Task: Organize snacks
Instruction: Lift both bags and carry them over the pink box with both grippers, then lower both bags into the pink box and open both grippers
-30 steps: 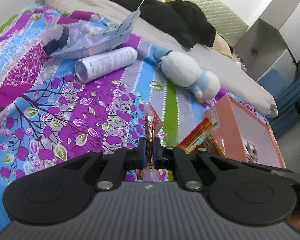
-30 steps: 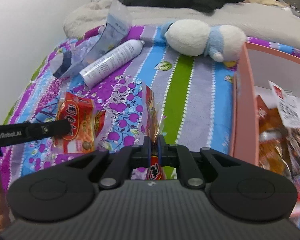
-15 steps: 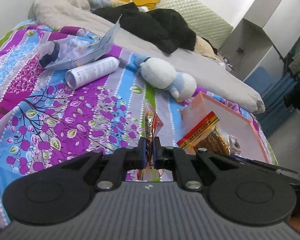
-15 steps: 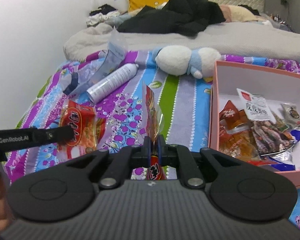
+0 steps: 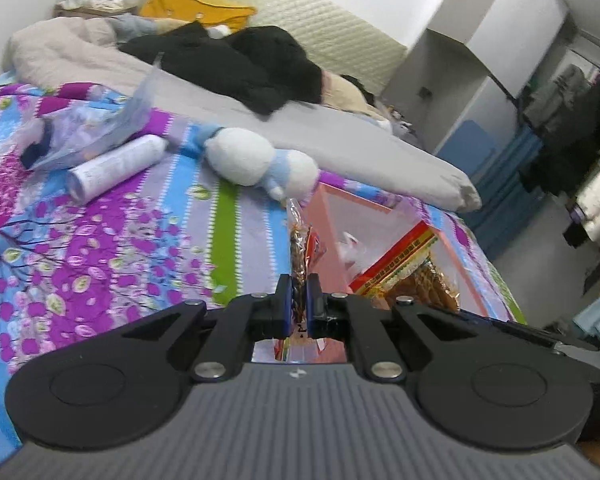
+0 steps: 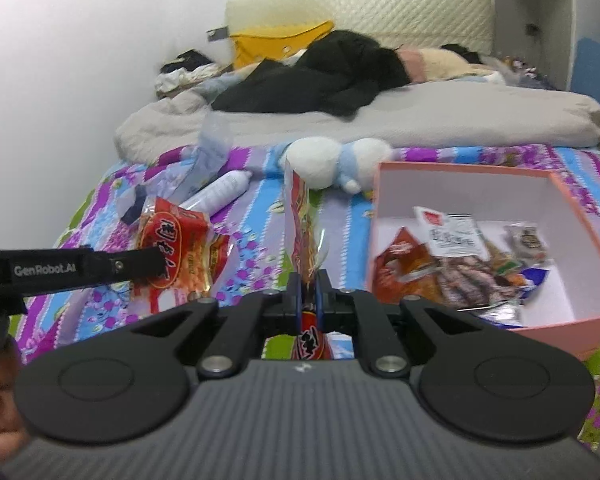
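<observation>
My left gripper (image 5: 298, 300) is shut on a clear snack packet (image 5: 298, 240) seen edge-on, held above the flowered bedspread just left of the pink box (image 5: 352, 208). From the right wrist view this is a red packet (image 6: 176, 248) pinched by the left gripper (image 6: 152, 260). My right gripper (image 6: 308, 296) is shut on a second packet (image 6: 300, 220), upright and edge-on; its red and yellow header (image 5: 400, 260) shows in the left wrist view. The open pink box (image 6: 460, 170) lies to the right and holds several snack packets (image 6: 452, 264).
On the bedspread (image 5: 100, 248) lie a white and blue plush toy (image 5: 256, 164), a white spray can (image 5: 112, 168) and a crumpled plastic bag (image 5: 84, 128). Behind are a grey duvet (image 6: 460, 116) and black clothes (image 6: 324, 76). A wardrobe (image 5: 480, 60) stands beyond the bed's right edge.
Both grippers have risen with their packets and moved toward the pink box. More of the box's inside and the room beyond now shows. Both grips stayed shut.
</observation>
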`<state>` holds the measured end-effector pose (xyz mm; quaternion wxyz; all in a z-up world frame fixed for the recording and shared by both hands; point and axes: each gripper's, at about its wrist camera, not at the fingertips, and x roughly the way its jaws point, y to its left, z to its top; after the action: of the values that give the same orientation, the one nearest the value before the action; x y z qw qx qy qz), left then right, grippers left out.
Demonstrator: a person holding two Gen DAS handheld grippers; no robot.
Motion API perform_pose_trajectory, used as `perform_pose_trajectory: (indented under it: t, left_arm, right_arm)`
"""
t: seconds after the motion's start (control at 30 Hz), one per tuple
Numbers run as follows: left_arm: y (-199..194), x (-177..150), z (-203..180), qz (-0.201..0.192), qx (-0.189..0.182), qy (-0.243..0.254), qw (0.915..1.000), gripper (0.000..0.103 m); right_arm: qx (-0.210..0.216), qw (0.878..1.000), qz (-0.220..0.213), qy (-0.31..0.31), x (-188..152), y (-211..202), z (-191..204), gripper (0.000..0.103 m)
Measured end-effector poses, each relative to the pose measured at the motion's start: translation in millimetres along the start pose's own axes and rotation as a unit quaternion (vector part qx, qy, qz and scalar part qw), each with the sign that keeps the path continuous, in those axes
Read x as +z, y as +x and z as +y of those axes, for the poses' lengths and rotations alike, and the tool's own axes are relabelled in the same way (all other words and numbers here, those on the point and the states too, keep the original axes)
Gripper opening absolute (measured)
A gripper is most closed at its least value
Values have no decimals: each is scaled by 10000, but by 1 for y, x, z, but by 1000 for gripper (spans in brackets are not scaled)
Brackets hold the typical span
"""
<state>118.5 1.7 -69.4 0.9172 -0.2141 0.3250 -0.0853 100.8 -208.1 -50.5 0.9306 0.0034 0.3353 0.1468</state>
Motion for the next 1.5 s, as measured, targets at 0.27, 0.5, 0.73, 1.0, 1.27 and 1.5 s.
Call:
perform_pose_trajectory:
  t: [0.27,0.5,0.73,1.0,1.27,1.5]
  left_arm:
    - [32,2,-44,255,-459,317,9981,8]
    - [78,12,-79,500,-725,544,9946,8]
    - [144,27,-97,752,-777,568,9925,8]
    - [214,41,-112,1033,-744,718,9893,8]
    - [269,37,-116,1295,-644,785,9864,8]
    - [283,29,-117,1384,-508,828,9856,9]
  right_arm:
    - [-437,9975,-112,540,0,-20,-53,10]
    - [-832,9932,-101,808,8,-8,-101,10]
    - [-1000,9905,39,940,19,21,-143,10]
    - [-1090,9874,188,1132,30,67,-187,10]
    - [-1186,9831,434,1324,28,110,-224,12]
    - [-1274,9775,670,1540,19,128,-240,23]
